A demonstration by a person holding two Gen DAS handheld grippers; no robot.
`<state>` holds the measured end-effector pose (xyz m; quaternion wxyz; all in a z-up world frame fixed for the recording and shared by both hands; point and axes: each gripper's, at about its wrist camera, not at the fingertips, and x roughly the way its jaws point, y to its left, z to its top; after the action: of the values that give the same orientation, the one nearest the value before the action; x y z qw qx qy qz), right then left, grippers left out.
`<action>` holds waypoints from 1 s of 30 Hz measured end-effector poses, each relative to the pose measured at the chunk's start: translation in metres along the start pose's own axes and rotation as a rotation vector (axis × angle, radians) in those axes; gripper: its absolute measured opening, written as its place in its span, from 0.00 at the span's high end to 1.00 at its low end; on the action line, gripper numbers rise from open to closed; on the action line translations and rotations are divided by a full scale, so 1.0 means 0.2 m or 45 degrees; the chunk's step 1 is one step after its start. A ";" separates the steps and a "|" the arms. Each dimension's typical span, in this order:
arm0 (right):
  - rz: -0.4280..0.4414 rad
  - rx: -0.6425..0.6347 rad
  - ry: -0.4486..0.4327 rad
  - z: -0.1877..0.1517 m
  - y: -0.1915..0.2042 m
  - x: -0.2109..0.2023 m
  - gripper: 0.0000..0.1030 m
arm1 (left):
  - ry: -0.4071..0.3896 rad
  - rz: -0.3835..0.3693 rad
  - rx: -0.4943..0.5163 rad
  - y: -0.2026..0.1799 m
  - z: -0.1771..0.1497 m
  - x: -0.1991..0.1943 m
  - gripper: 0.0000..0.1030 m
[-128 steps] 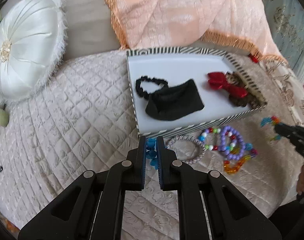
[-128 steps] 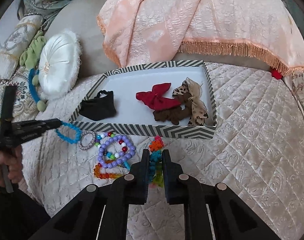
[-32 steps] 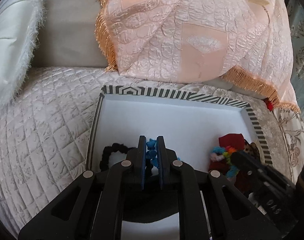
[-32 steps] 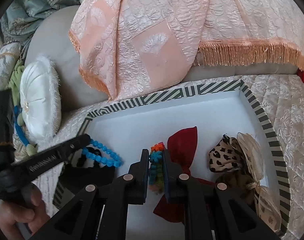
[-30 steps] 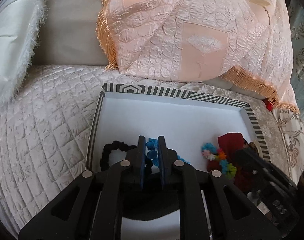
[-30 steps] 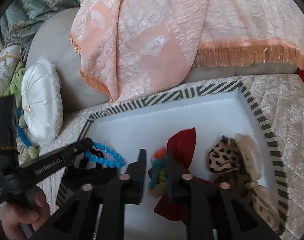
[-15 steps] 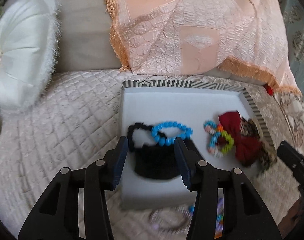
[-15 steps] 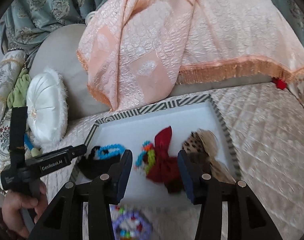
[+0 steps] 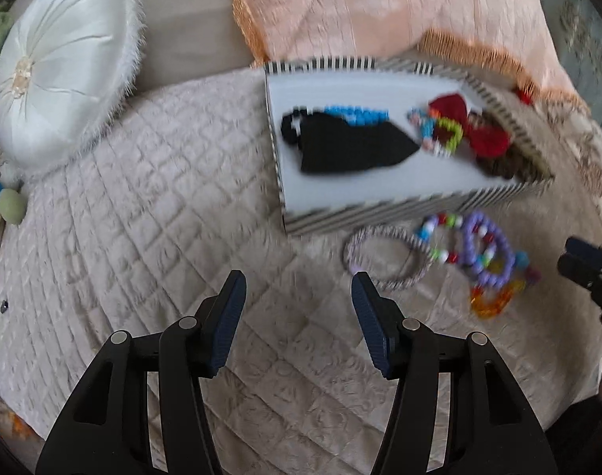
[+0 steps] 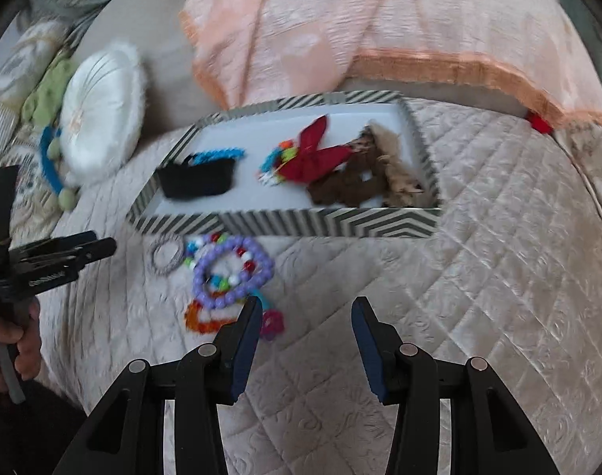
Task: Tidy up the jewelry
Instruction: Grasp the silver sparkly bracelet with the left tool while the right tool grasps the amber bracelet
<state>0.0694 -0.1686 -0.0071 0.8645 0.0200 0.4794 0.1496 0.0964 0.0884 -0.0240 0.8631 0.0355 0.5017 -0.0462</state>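
Jewelry is split between two spots around the striped tray (image 9: 399,213): a blue bead bracelet (image 9: 356,114) and a multicoloured bead bracelet (image 9: 435,130) are already laid inside it, the blue one draped against a black pouch (image 9: 352,146), the other beside a red bow (image 9: 479,130). Just in front of the tray's near wall, on the quilted cover (image 9: 142,198), a heap is left: a purple bead bracelet (image 10: 233,273), a silver bangle (image 10: 167,255) and an orange bracelet (image 10: 204,318).

The left gripper (image 9: 299,314) is held over bare quilt, in front of the tray's left corner; its jaws are opening, with nothing between them. The right gripper (image 10: 304,336) is held spread part-way, empty too, just in front of the heap, its left finger (image 10: 247,336) overlapping a pink piece (image 10: 271,322) at the heap's near edge.

Both are angled down toward the cover, presumably so that the next pieces can be picked from the heap. The beads are tangled together, so more than one may be lifted.
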 end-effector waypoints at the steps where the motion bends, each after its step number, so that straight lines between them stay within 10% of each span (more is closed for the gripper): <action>1: 0.011 -0.019 0.003 -0.01 0.01 0.01 0.56 | 0.008 0.003 -0.003 0.00 0.00 0.01 0.46; 12: 0.031 -0.142 0.108 0.00 0.15 0.21 0.67 | 0.047 -0.096 -0.082 -0.03 0.07 0.15 0.47; 25: 0.023 -0.143 0.149 -0.01 0.15 0.29 0.63 | -0.003 0.016 0.069 -0.16 0.06 0.25 0.48; 30: -0.019 -0.220 0.098 -0.04 0.18 0.27 0.63 | -0.023 -0.031 0.136 -0.22 0.03 0.22 0.82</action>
<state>0.0811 -0.1193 -0.0490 0.8451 -0.0639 0.4977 0.1844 0.1188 0.0419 -0.0606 0.8638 0.0750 0.4911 -0.0839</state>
